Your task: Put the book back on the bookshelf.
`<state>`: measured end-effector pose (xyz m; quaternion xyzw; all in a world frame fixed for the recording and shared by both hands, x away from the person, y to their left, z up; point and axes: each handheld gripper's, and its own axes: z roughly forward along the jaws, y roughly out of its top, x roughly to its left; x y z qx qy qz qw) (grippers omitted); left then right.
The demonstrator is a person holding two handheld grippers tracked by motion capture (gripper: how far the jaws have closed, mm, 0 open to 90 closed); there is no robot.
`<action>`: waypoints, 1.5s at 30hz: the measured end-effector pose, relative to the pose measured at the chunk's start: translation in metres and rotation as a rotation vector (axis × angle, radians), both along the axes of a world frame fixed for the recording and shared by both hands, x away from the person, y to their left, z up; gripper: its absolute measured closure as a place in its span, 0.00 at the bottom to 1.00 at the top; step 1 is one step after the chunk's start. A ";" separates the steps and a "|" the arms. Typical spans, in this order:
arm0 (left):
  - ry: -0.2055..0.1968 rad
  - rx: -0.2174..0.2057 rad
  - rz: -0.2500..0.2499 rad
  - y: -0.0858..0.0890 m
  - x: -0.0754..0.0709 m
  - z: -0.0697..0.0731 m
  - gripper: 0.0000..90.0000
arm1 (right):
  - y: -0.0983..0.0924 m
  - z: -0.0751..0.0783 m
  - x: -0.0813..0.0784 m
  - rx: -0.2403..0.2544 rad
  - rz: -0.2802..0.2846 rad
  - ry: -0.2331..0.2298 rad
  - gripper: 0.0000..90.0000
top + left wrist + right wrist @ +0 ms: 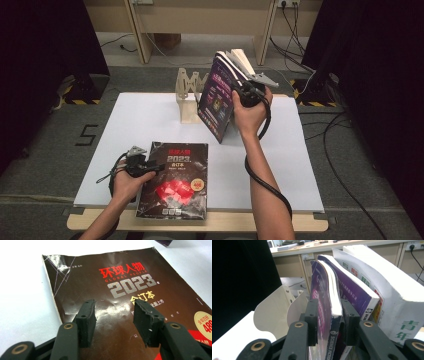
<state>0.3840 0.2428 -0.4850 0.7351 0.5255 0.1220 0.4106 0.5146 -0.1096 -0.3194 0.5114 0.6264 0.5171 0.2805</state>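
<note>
1. Near the person, at the left of the white table [300,165], a dark magazine [175,180] lies flat with its cover up, close to the near edge.
2. The left gripper [159,167] rests just above this magazine. In the left gripper view its jaws stand wide apart over the cover [120,290] and hold nothing.
3. Farther away, at the middle of the table, the right gripper [239,90] is raised at a purple book [216,100]. This book stands on its edge and leans.
4. In the right gripper view the purple book [324,302] is between the jaws. The jaws are at a middle width; I cannot tell if the pads press on the book or are already loose.
5. Behind it stand another purple book [352,287] and a thick white book [392,290], and beside them is a pale wooden rack [189,95] at the far side.
6. I judge that the step in hand is placing the purple book upright beside the others.
7. The next move needs the right jaws to let go fully and draw back without tipping the row; then the flat magazine waits for pickup.
</note>
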 end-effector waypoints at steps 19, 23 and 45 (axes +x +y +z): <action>0.000 -0.003 -0.007 -0.001 0.001 0.001 0.57 | 0.006 0.006 0.018 0.010 0.003 0.067 0.78; 0.000 -0.003 -0.004 -0.001 0.001 0.001 0.57 | 0.008 0.006 0.020 0.007 0.005 0.086 0.82; 0.001 -0.001 -0.013 0.000 0.001 0.000 0.58 | 0.026 0.011 0.016 0.008 -0.045 -0.071 0.94</action>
